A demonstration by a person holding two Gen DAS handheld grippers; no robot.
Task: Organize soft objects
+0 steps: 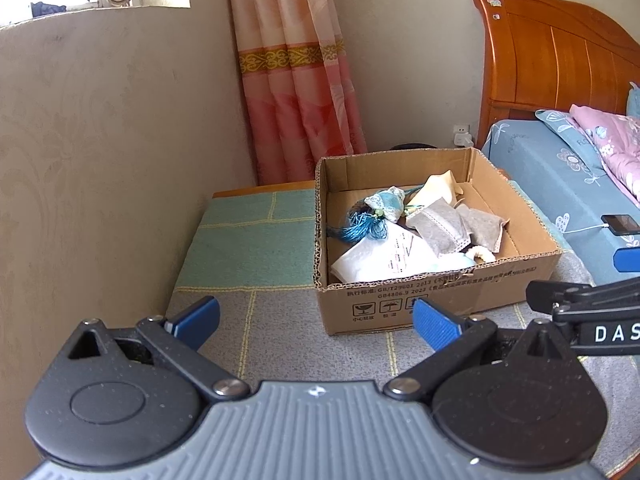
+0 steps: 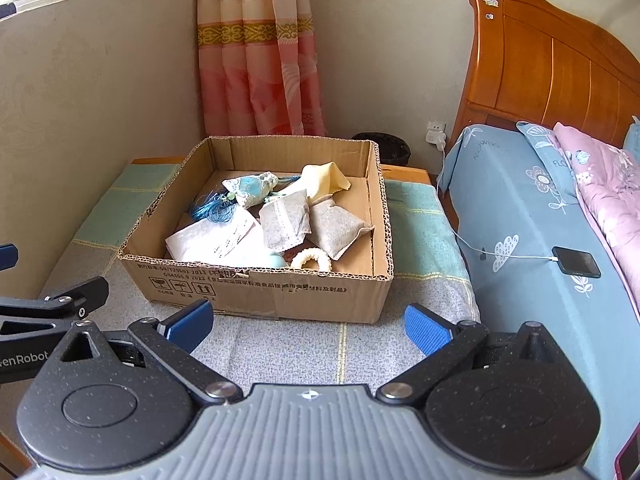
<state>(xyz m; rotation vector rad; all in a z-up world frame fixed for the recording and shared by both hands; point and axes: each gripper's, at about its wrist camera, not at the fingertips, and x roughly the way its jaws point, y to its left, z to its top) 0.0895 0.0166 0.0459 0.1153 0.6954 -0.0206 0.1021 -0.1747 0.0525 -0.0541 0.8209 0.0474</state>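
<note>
An open cardboard box [image 1: 436,292] [image 2: 256,292] sits on a low surface covered by a grey and green cloth. Inside lie a blue patterned sachet with a tassel [image 1: 384,202] [image 2: 250,188], two grey pouches [image 1: 438,228] [image 2: 284,220], a cream cloth [image 1: 436,186] [image 2: 324,178], a white packet [image 1: 380,258] [image 2: 216,240] and a white ring [image 2: 311,259]. My left gripper [image 1: 316,322] hovers open in front of the box, empty. To its right my right gripper [image 2: 308,326] is likewise open and empty, short of the box's front wall.
A bed with a blue floral sheet [image 2: 532,208] and a pink quilt [image 2: 600,176] stands to the right, with a charging phone [image 2: 576,262] on it. The wooden headboard [image 2: 552,60], a pink curtain [image 2: 256,56] and a dark bin [image 2: 384,146] are behind the box.
</note>
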